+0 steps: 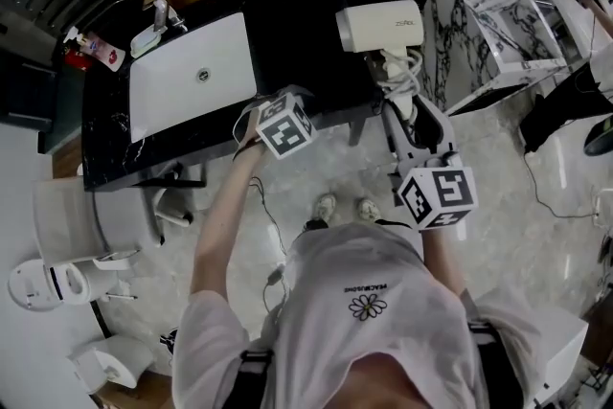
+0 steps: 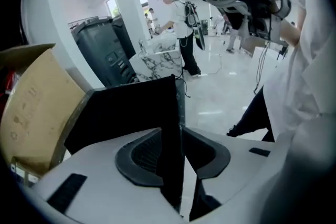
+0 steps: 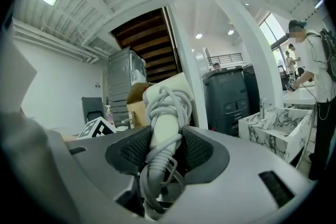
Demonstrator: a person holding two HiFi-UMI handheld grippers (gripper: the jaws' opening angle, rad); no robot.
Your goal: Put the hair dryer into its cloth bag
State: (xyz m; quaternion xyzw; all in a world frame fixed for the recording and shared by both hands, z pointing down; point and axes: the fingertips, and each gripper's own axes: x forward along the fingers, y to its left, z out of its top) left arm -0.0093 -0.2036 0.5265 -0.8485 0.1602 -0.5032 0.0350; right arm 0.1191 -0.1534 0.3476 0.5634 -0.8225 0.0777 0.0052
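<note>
Hair dryer (image 1: 379, 26), barrel crosswise, handle nearward

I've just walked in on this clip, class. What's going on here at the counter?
A person stands at a black counter with a white sink, a gripper in each hand. The right gripper is clamped on the handle of the white hair dryer, whose cord is wound round it. The left gripper has a black sheet of fabric pinched between its jaws, seemingly the cloth bag. The dryer is not in the bag yet.
</note>
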